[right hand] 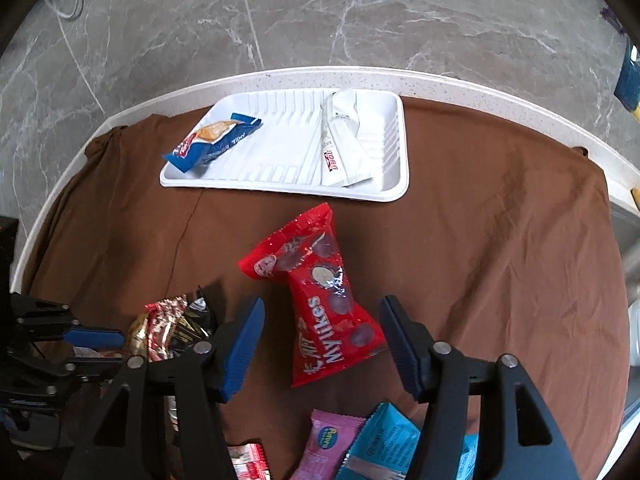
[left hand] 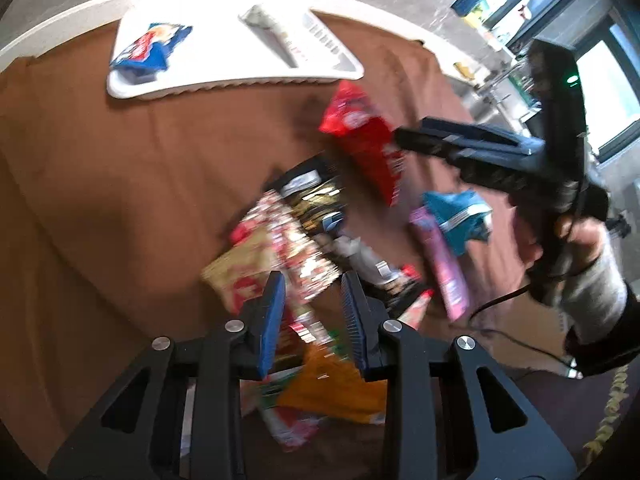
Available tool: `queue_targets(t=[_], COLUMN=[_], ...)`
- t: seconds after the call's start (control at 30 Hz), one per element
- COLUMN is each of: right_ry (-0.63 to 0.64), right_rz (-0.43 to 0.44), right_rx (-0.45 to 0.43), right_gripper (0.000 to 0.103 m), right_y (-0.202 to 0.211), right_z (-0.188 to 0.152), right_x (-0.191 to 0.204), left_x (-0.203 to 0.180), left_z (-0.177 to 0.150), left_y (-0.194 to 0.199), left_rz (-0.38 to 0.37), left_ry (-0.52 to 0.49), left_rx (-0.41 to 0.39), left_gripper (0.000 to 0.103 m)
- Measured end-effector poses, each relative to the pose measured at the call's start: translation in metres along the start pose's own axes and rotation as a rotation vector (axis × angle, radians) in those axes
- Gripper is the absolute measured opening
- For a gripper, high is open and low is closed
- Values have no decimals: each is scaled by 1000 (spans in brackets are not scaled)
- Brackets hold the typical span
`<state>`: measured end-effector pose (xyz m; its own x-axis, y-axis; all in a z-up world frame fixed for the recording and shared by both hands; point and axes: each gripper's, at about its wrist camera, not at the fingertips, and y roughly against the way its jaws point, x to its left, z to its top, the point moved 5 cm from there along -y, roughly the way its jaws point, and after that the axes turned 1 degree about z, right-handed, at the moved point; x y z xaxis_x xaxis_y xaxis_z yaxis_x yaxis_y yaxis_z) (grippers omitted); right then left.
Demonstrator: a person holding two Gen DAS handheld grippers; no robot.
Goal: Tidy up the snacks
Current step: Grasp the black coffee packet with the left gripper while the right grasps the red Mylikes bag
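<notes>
While the red Mylikes bag (right hand: 320, 300) lay flat on the brown cloth (right hand: 500, 260), the right tool (right hand: 322, 322) hung just above it with its blue pads (right hand: 244, 344) spread wide to either side of the bag and not touching it. Just beyond the bag, at the far side of the tabletop (right hand: 480, 80), sat the white tray (right hand: 396, 184). A blue snack packet (right hand: 212, 142) lay at its left end and a white sachet (right hand: 340, 140) at its right end, well apart from each other.

Nearer than the red bag, a pink packet (right hand: 324, 444) and a teal packet (right hand: 384, 440) lay side by side and touching. To the left was a heap of wrappers, a gold and red one (left hand: 256, 264) and a black one (left hand: 312, 188) among them, too blurred in the left wrist view to sort out further. An orange packet (left hand: 332, 384) lay at the near edge of that heap.

The left tool (left hand: 314, 312) pointed down over the heap, its pads drawn to a narrow gap with nothing gripped between them. A hand (left hand: 580, 248) in a grey sleeve (left hand: 596, 292) held the right tool's handle. Grey marble floor (right hand: 360, 12) showed past the tabletop's pale rim.
</notes>
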<state>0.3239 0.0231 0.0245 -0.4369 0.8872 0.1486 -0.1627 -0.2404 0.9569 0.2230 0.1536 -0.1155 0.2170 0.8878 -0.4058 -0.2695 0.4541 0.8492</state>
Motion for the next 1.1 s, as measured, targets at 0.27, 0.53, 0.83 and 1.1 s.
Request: queue_targets(t=[0.27,0.53,0.83,1.1], right_ry=[76,99,101,73], right_rz=[-27,-32,-36,13], right_rx=[17,25,42,56], right_gripper=[63,63,63,35], right_y=[-15,-25,-35,-40], right_z=[-2,-2,-2,-1], right_x=[2,3,-1,-3], left_x=[-24,-30,-31,-33], left_z=[11,22,32,36], left_y=[-19,-34,-54,-61], left_rz=[2,1,7,-6], left_ry=[15,30,47,32], left_rx=[35,32,44,10], left_gripper=[28,34,45,40])
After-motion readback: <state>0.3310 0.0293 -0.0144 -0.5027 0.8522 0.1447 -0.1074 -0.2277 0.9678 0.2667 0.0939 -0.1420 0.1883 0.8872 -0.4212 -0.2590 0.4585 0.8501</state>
